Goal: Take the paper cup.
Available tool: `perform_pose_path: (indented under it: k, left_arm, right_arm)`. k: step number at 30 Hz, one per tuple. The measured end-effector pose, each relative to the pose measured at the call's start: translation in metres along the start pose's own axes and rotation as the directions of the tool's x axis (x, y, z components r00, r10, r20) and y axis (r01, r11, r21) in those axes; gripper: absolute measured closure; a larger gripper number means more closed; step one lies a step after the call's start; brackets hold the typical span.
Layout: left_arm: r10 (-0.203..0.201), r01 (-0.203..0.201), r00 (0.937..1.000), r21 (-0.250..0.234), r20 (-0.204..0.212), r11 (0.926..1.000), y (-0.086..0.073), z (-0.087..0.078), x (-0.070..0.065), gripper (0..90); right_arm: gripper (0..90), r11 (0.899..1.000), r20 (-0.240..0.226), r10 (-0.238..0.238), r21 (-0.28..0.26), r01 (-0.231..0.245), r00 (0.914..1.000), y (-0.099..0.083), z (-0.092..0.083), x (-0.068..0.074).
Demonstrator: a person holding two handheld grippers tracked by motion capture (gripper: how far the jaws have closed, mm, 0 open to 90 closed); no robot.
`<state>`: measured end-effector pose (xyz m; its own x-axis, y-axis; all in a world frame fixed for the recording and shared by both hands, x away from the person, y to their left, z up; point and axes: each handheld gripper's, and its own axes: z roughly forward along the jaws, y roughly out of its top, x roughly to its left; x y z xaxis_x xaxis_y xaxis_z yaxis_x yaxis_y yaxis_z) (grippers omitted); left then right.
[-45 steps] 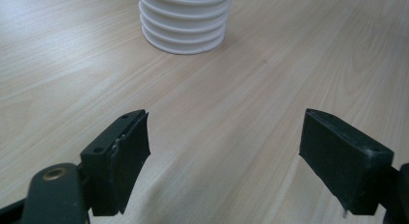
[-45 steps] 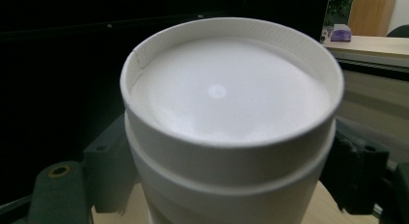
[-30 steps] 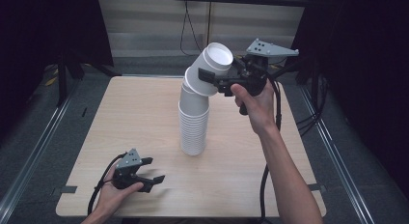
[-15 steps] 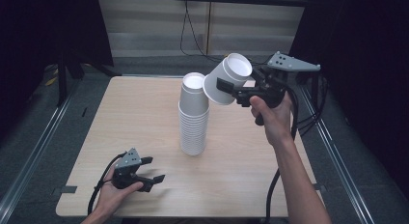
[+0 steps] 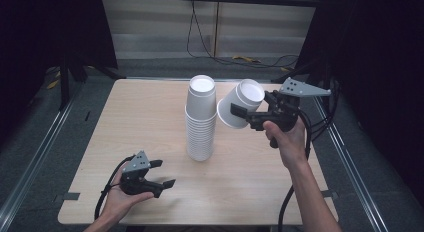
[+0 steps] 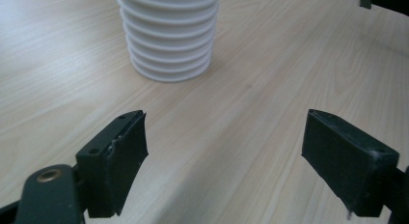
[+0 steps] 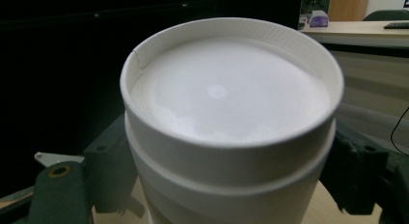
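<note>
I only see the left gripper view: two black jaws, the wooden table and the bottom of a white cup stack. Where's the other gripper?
Observer: The right gripper is up in the air, level with the top of the stack and to its right in the high view.
Operator: Is it holding something?
Observer: Yes, it is shut on a tilted cup that is clear of the stack.
Operator: Is the stack big?
Observer: It has many cups, all upside down, and the top one shows its base.

matt white paper cups (image 5: 201, 119), pale smooth wood-grain table (image 5: 135, 122)
</note>
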<state>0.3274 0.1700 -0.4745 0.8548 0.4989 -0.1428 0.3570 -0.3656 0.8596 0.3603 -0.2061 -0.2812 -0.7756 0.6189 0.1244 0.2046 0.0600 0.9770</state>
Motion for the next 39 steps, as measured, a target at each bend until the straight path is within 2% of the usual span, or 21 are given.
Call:
perform_pose_path:
  k: [1,3,7,8,9,10,15,16,21,22,23,24,28,33,35,39]
  left_arm:
    - [0.008,-0.008,0.9999,-0.013,0.012,0.9999,0.004,0.000,-0.002,15.8]
    - [0.034,-0.034,0.9993,-0.008,0.016,0.9994,0.008,0.000,-0.004,15.8]
    - [0.030,-0.030,0.9990,-0.008,0.032,0.9995,0.012,0.003,-0.005,16.1]
    - [0.036,-0.035,0.9982,-0.012,0.047,0.9993,0.015,0.005,-0.005,16.2]
    - [0.036,-0.035,0.9982,-0.012,0.047,0.9993,0.015,0.005,-0.005,18.2]
    - [0.026,-0.025,0.9976,-0.029,0.064,0.9993,0.018,0.006,-0.005,20.5]
    - [0.032,-0.029,0.9972,-0.043,0.067,0.9987,0.026,0.010,-0.004,17.5]
    - [0.044,-0.040,0.9971,-0.066,0.063,0.9970,0.031,0.011,-0.004,17.6]
    - [0.032,-0.027,0.9981,-0.104,0.053,0.9943,0.039,0.016,-0.003,18.0]
    - [0.034,-0.026,0.9974,-0.127,0.063,0.9915,0.045,0.020,-0.005,17.8]
    - [0.034,-0.026,0.9974,-0.127,0.063,0.9915,0.045,0.020,-0.005,17.8]
    - [0.054,-0.044,0.9957,-0.131,0.076,0.9904,0.048,0.023,-0.007,17.8]
    - [0.043,-0.028,0.9946,-0.159,0.095,0.9868,0.051,0.025,-0.011,17.8]
    - [0.051,-0.037,0.9951,-0.153,0.084,0.9875,0.048,0.026,-0.012,17.8]
    - [0.041,-0.024,0.9940,-0.168,0.101,0.9855,0.047,0.027,-0.011,17.8]
    - [0.043,-0.022,0.9919,-0.172,0.120,0.9849,0.046,0.028,-0.013,16.5]
  right_arm:
    - [18.9,1.000,0.000,0.000,0.006,0.000,1.0000,-0.003,0.000,0.000]
    - [19.0,1.000,-0.004,0.007,0.023,-0.007,1.0000,-0.011,0.002,-0.001]
    - [19.1,0.999,-0.019,0.014,0.034,-0.014,0.9997,-0.020,0.003,-0.002]
    - [19.1,0.999,-0.019,0.009,0.052,-0.008,0.9998,-0.025,0.005,0.000]
    - [19.1,0.999,-0.019,0.009,0.052,-0.008,0.9998,-0.025,0.005,0.000]
    - [19.1,0.998,-0.022,0.006,0.065,-0.004,0.9998,-0.029,0.007,0.001]
    - [19.1,0.997,-0.021,0.016,0.080,-0.015,0.9996,-0.037,0.007,0.000]
    - [19.1,0.995,-0.010,0.019,0.095,-0.018,0.9998,-0.042,0.006,-0.001]
    - [19.1,0.992,-0.005,0.035,0.123,-0.034,0.9994,-0.056,0.007,-0.004]
    - [19.1,0.988,-0.008,0.039,0.148,-0.038,0.9992,-0.063,0.009,-0.005]
    - [19.1,0.988,-0.008,0.039,0.148,-0.038,0.9992,-0.063,0.009,-0.005]
    - [19.1,0.987,-0.014,0.051,0.152,-0.049,0.9986,-0.070,0.010,-0.005]
    - [19.1,0.984,-0.025,0.062,0.169,-0.057,0.9978,-0.081,0.014,-0.004]
    - [19.1,0.978,-0.037,0.074,0.197,-0.065,0.9966,-0.095,0.021,-0.002]
    - [19.1,0.975,-0.054,0.087,0.208,-0.074,0.9947,-0.104,0.026,0.000]
    - [19.1,0.973,-0.070,0.098,0.215,-0.081,0.9927,-0.111,0.031,0.002]
